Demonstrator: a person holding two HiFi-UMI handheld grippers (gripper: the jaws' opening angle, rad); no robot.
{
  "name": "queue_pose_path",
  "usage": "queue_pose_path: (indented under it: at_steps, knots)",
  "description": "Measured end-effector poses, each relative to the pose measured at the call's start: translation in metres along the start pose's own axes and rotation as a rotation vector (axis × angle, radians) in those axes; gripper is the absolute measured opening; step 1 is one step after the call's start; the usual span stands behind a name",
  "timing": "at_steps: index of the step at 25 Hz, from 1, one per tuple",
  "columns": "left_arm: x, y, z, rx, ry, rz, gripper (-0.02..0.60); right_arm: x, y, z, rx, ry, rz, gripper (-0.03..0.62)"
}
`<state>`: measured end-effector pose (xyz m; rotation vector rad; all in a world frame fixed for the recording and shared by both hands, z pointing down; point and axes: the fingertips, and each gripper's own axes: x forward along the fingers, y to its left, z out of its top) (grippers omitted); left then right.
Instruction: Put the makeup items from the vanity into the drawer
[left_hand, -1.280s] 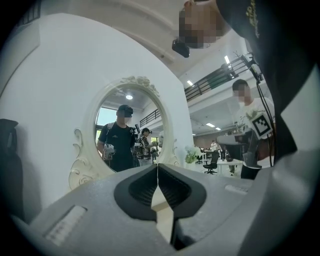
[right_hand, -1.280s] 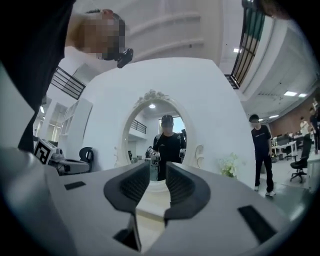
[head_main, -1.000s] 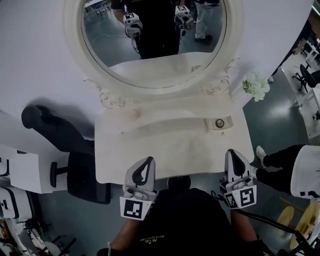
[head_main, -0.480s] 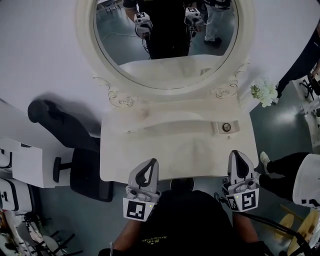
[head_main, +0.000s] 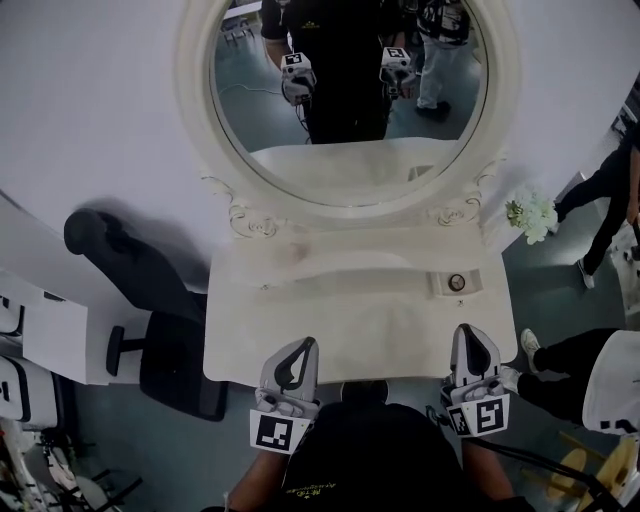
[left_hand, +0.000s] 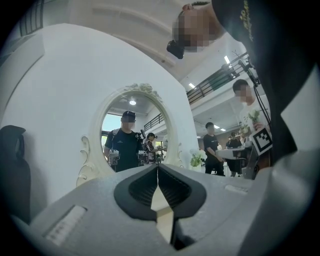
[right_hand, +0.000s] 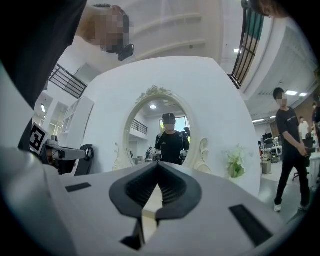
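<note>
The white vanity (head_main: 360, 325) stands in front of me under its oval mirror (head_main: 350, 90). A small round compact (head_main: 456, 282) lies in a little rectangular holder at the back right of the top. A faint pale round item (head_main: 293, 250) rests at the back left. No open drawer shows from above. My left gripper (head_main: 305, 343) hovers over the front edge at the left, shut and empty. My right gripper (head_main: 470, 328) hangs over the front right corner, also shut with nothing in it. In the left gripper view the left gripper's (left_hand: 158, 167) tips meet; the right gripper's (right_hand: 158, 165) do too.
A black office chair (head_main: 150, 300) stands close to the vanity's left side, with a white desk (head_main: 50, 340) beyond it. White flowers (head_main: 530, 215) sit off the right rear corner. A person's leg and shoe (head_main: 560, 350) are at the right. Another person walks at the far right (right_hand: 292, 150).
The head view has shifted, so the vanity and mirror sit further right and lower in the picture. Both grippers stay shut at the front edge.
</note>
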<state>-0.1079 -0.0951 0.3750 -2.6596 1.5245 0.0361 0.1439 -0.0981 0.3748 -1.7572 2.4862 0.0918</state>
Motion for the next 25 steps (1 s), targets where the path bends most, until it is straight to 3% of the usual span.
queue_pose_path:
  at_steps: [25]
  knots:
    - [0.0049, 0.0006, -0.0039, 0.011, 0.011, 0.007, 0.021, 0.0095, -0.0003, -0.0109, -0.011, 0.002, 0.027, -0.002]
